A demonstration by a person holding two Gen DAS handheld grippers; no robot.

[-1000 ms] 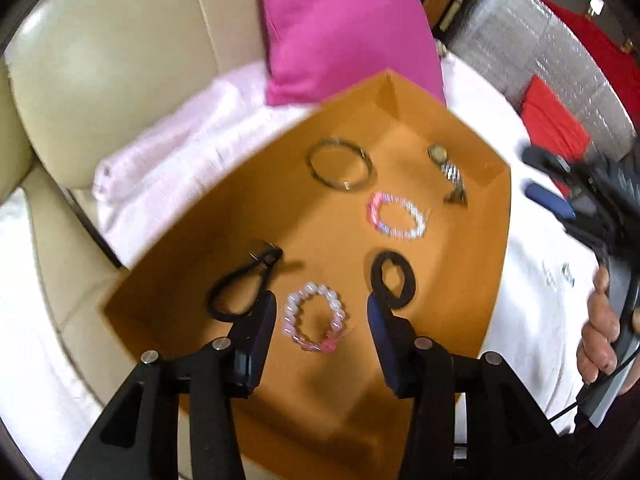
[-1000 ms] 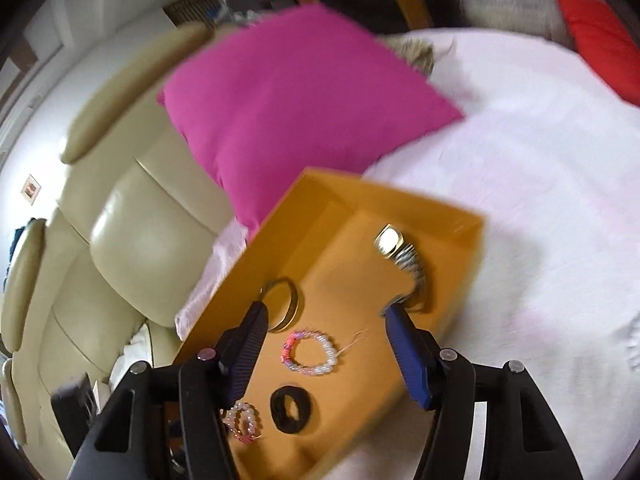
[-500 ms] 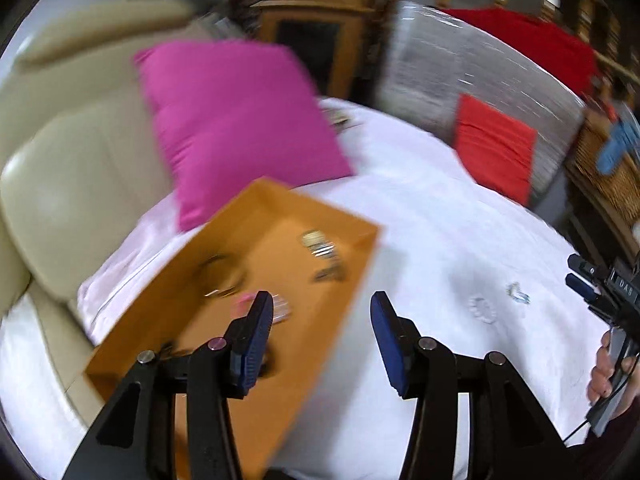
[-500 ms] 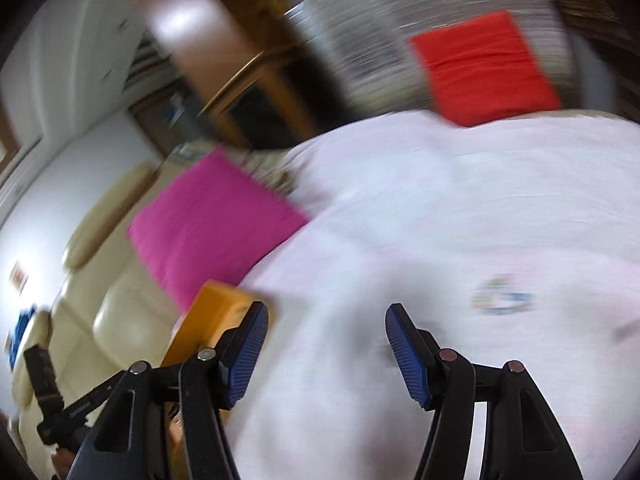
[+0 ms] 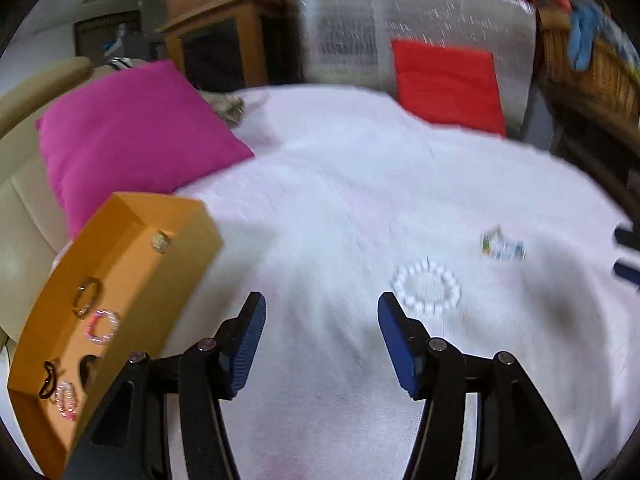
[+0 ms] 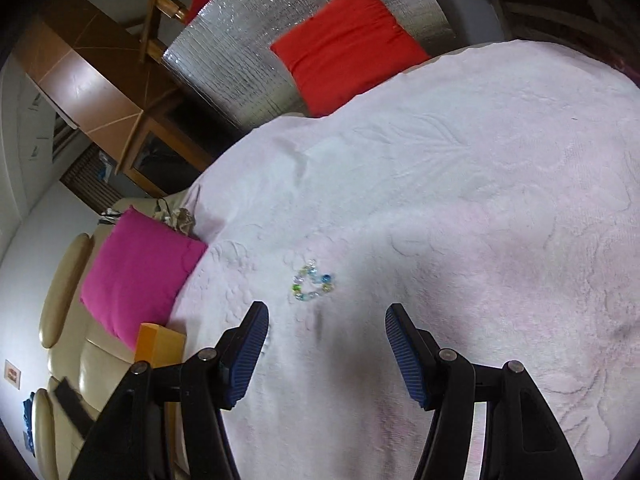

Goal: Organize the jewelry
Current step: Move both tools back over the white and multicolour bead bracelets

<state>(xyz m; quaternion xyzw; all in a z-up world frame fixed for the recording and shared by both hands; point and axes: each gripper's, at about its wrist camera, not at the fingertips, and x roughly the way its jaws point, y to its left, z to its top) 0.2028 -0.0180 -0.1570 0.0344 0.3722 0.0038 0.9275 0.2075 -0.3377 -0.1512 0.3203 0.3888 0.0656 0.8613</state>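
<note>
Both tools, left [image 5: 320, 344] and right [image 6: 326, 350], gape empty, swung from orange tray [image 5: 132, 240] toward bedspread bracelets [image 5: 426, 288].

The left wrist view is smeared by motion: the white bead bracelet [image 5: 426, 289] reads as a fuzzy ring, and the multicoloured bracelet [image 5: 502, 245] beyond it is only a streak of blue and green. The orange tray [image 5: 120, 240] runs off the lower left edge, and the pieces inside are too small and blurred to identify surely. In the right wrist view only a corner of the tray [image 6: 159, 343] shows, behind the left finger [image 6: 245, 354].
</note>
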